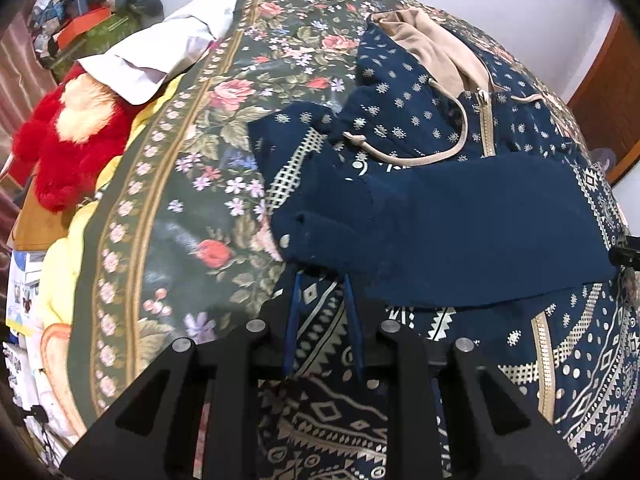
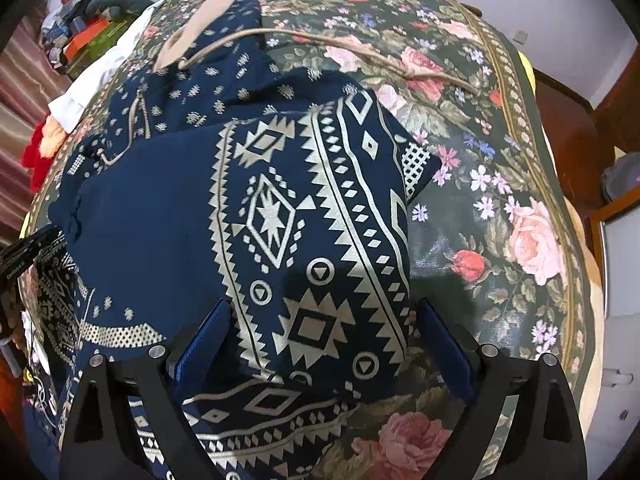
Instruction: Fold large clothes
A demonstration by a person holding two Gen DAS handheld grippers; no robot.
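A navy hoodie (image 1: 460, 216) with cream geometric print, a beige hood lining and drawstrings lies on a floral bedspread (image 1: 192, 184). Its left sleeve is folded across the chest. My left gripper (image 1: 322, 284) hovers over the hoodie's lower left, its blue fingers (image 1: 291, 320) a narrow gap apart, with nothing between them. In the right wrist view the hoodie (image 2: 280, 220) has its patterned right sleeve folded inward. My right gripper (image 2: 320, 320) is wide open over that sleeve, its fingers (image 2: 204, 340) either side of the printed cloth, not closed on it.
A red plush toy (image 1: 64, 148), a white cloth (image 1: 160, 52) and stacked boxes (image 1: 88, 28) lie along the bed's left side. A wooden frame (image 2: 576, 152) and a white cabinet (image 2: 620, 320) stand to the right. Bare bedspread (image 2: 500, 220) lies right of the hoodie.
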